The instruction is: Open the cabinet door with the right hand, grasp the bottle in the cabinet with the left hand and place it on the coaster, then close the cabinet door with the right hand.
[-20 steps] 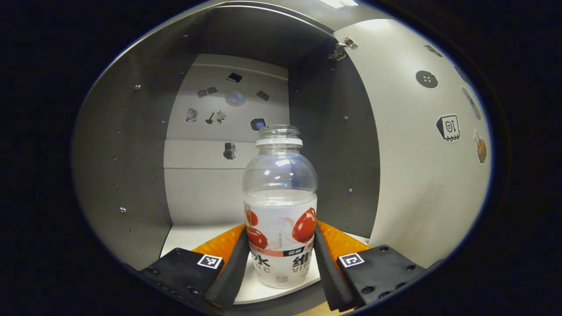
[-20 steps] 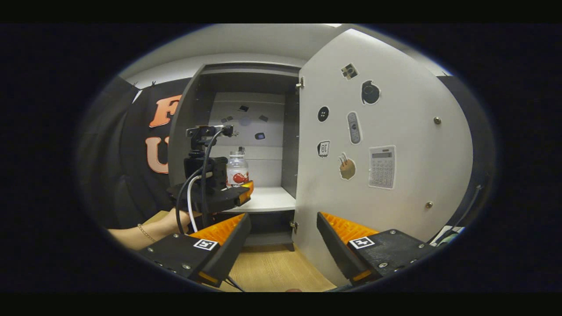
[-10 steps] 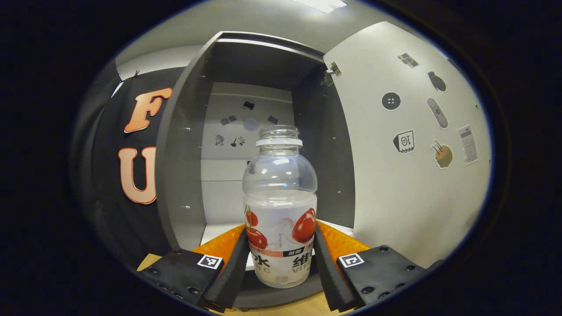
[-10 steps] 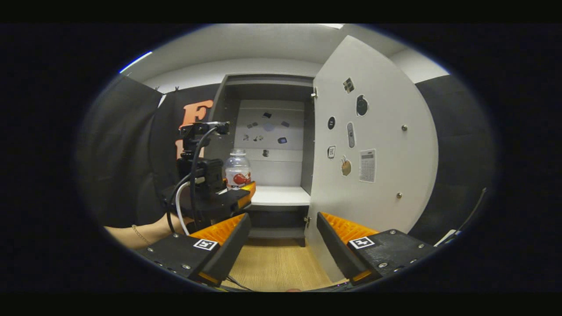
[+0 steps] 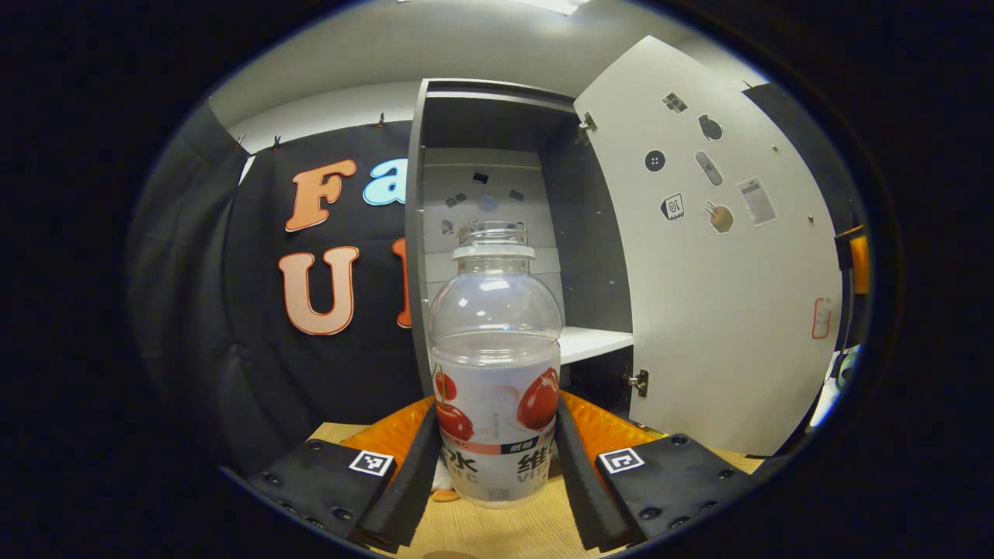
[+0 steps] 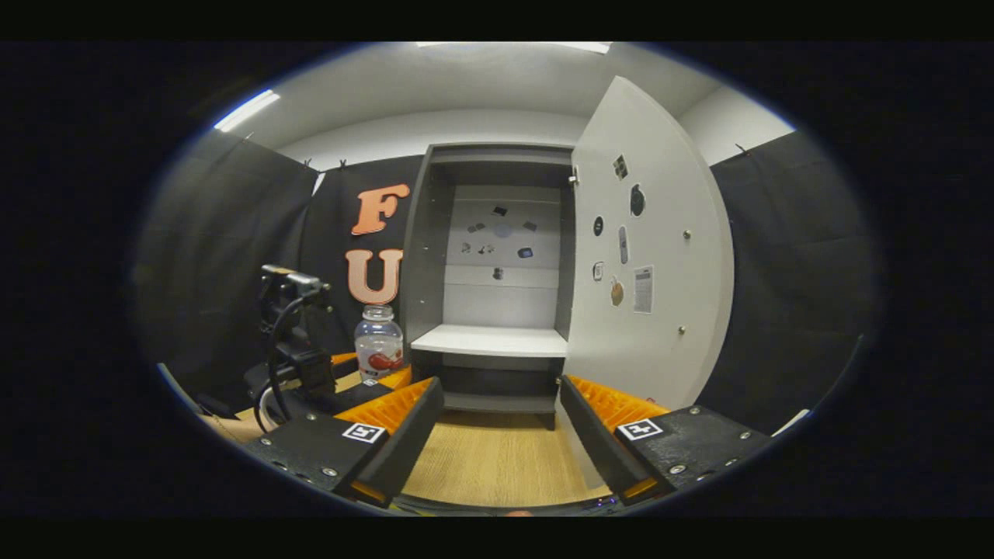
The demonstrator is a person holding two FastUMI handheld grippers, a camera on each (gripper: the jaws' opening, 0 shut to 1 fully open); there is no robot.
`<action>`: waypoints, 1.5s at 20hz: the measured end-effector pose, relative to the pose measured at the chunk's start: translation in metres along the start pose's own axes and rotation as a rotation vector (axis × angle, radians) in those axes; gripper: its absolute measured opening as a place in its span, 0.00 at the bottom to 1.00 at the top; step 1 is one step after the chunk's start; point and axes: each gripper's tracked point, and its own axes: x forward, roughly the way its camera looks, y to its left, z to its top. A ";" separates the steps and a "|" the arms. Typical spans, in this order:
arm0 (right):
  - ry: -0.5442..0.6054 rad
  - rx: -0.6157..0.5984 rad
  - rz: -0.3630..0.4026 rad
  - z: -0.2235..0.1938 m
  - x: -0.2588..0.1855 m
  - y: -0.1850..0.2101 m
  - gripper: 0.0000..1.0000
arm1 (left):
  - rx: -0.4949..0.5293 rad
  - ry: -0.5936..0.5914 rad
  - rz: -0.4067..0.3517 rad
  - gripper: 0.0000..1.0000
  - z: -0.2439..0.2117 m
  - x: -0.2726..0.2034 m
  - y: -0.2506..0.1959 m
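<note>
Left gripper point(image 5: 497, 458): both fingers point(image 5: 411, 473) press the lower sides of the bottle, pinching it; seen from the right gripper view point(image 6: 365, 373) it sits at left, above the table, with a person's hand below it.
Right gripper point(image 6: 501, 435): fingers spread apart with nothing between them, hanging over the table in front of the cabinet.
Cabinet point(image 6: 431, 256): grey, standing on the table; its white shelf point(image 6: 489, 340) is bare, and small stickers dot the back panel.
Cabinet door point(image 6: 660, 310): swung wide to the right, hinged on the cabinet's right edge; stickers on its inner face, too small to read.
Table point(image 6: 497, 458): light wood.
Bottle point(image 5: 495, 365): clear plastic, upright, long axis vertical, open uncapped neck pointing up; outside the cabinet, left of its opening, held clear above the table point(image 5: 505, 528). In the right gripper view point(image 6: 378, 345) it stands against the black cloth.
Bottle label: white wrap with red cherries and dark printed characters, partly covered by the fingers.
</note>
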 end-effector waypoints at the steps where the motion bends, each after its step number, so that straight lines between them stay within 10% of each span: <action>1: -0.001 0.000 -0.002 0.000 0.002 0.003 0.93 | 0.000 -0.001 0.002 0.80 -0.009 -0.008 0.004; 20: 0.082 -0.140 0.008 -0.043 0.049 0.092 0.93 | -0.008 0.145 0.046 0.81 -0.227 -0.060 0.064; 30: 0.117 -0.148 0.020 -0.055 0.065 0.109 0.95 | -0.092 0.214 0.075 0.81 -0.258 -0.044 0.071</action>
